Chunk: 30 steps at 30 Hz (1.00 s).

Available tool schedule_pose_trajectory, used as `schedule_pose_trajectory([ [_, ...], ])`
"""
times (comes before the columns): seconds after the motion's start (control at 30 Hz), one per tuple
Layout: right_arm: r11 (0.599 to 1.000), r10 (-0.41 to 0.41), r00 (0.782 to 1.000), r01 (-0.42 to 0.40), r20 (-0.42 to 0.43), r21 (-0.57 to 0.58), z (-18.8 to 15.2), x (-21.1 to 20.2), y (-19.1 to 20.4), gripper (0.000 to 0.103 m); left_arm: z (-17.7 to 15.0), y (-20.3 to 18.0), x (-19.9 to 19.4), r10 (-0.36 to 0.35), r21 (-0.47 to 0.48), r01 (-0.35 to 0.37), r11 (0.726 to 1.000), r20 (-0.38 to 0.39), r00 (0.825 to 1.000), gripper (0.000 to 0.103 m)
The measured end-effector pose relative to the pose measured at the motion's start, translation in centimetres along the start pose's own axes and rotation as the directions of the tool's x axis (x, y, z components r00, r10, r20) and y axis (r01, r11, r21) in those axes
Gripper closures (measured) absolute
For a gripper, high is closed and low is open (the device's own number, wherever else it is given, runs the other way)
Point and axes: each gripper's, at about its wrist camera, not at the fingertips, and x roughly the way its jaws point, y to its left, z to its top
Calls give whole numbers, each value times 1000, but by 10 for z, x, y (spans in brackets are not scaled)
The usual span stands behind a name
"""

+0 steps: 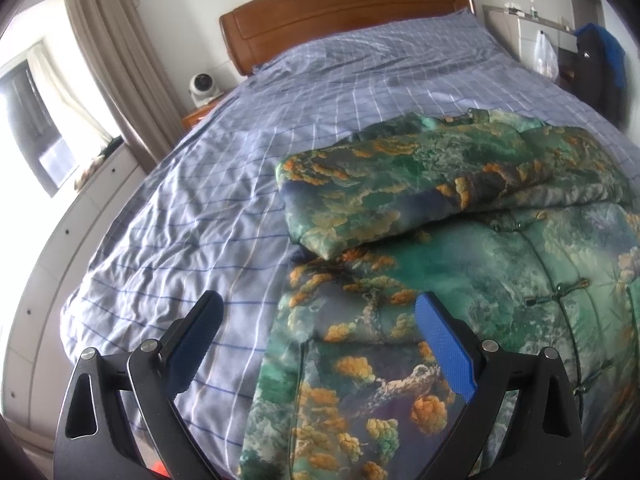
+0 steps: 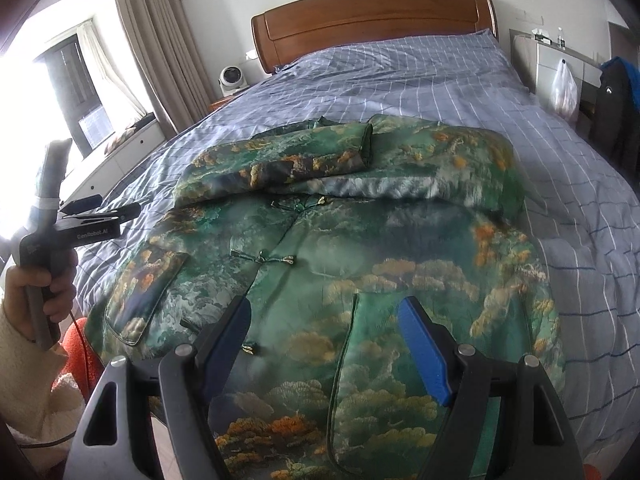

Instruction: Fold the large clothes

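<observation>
A large green jacket (image 2: pixel 360 248) printed with orange and yellow trees lies face up on the bed, its knot buttons running down the front. Both sleeves are folded across the chest; the near sleeve (image 1: pixel 400 184) lies over the body in the left wrist view. My left gripper (image 1: pixel 320 312) hovers open above the jacket's (image 1: pixel 380 360) left hem edge, nothing between its blue pads. My right gripper (image 2: pixel 324 316) stands open over the lower front of the jacket, with nothing held. The left gripper (image 2: pixel 116 212) also shows at the left of the right wrist view, held in a hand.
The bed (image 2: pixel 560 184) has a blue checked cover and a wooden headboard (image 2: pixel 372 20). A small white fan (image 2: pixel 230 78) sits on a nightstand left of the bed. Curtains and a window bench (image 1: pixel 80 208) lie to the left, a chair with dark clothes (image 2: pixel 616 104) to the right.
</observation>
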Motion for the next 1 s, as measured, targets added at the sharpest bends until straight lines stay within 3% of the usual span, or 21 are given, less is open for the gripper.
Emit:
schedule_pose_trajectory([
  [0.2,998,-45,999,44,-11,-53,-4,-19,-17,27,-25,36,18,-59,-23,57,998,-89,994,4],
  [0.33,992,-127,991,128,-41,10,-16,-47,-71,27,-58,81,41,-68,-87,54,995,-173,982,4],
  [0.5,971,-165,981,180,-104,156,-38,-72,-138,27,-95,103,51,-219,-175,182,968,-226,949,4],
  [0.63,971,-70,986,102,-151,215,-54,-73,-156,27,-113,94,50,-299,-165,264,950,-242,923,4],
  [0.77,981,28,971,20,-239,195,-70,-52,-149,27,-119,82,44,-371,-145,343,928,-268,889,4],
  [0.87,986,47,964,-3,-263,165,-74,-42,-141,27,-126,77,38,-400,-133,378,916,-284,871,5],
  [1.0,981,84,957,-31,-278,189,-79,-33,-139,27,-134,72,32,-450,-129,432,892,-323,832,23],
])
